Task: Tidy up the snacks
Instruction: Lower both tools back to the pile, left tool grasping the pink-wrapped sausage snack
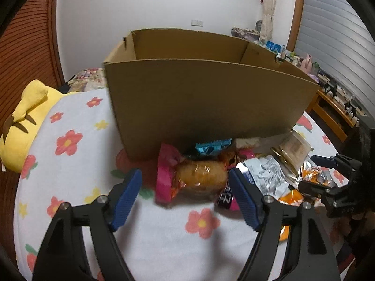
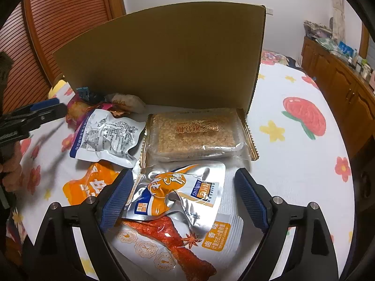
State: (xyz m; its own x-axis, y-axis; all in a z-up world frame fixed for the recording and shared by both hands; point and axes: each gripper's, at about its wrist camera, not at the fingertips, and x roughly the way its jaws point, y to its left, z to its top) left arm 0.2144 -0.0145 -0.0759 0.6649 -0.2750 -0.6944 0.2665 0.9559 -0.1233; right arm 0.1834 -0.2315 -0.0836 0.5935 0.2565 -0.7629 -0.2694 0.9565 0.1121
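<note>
We see first the bed sheet [image 1: 70, 121], white w/ red and yellow flowers, which carries everything. On it stands the cardboard box [image 1: 206, 98], open at top; its tall front wall rises directly behind the snacks and stands between them and the box opening. At left of the box lies a yellow plush toy [image 1: 25, 121], and a wooden cabinet [image 2: 339, 86] runs along the right side of the room.

In the right wrist view, the sesame candy pack [image 2: 196, 135] lies just in front of the box wall, and the grey-white pouch [image 2: 107, 135] is beside it at left. Nearer to us, the silver-orange pouch [image 2: 178, 192] lies on top of the chicken-leg pack [image 2: 178, 243].

The right gripper [image 2: 182, 201] is released, jaws wide apart on both sides of the silver-orange pouch. The left gripper [image 1: 185, 187] is also released, w/ the wrapped bun [image 1: 199, 180] between its blue pads [image 1: 126, 194], and we cannot tell if they touch it.
</note>
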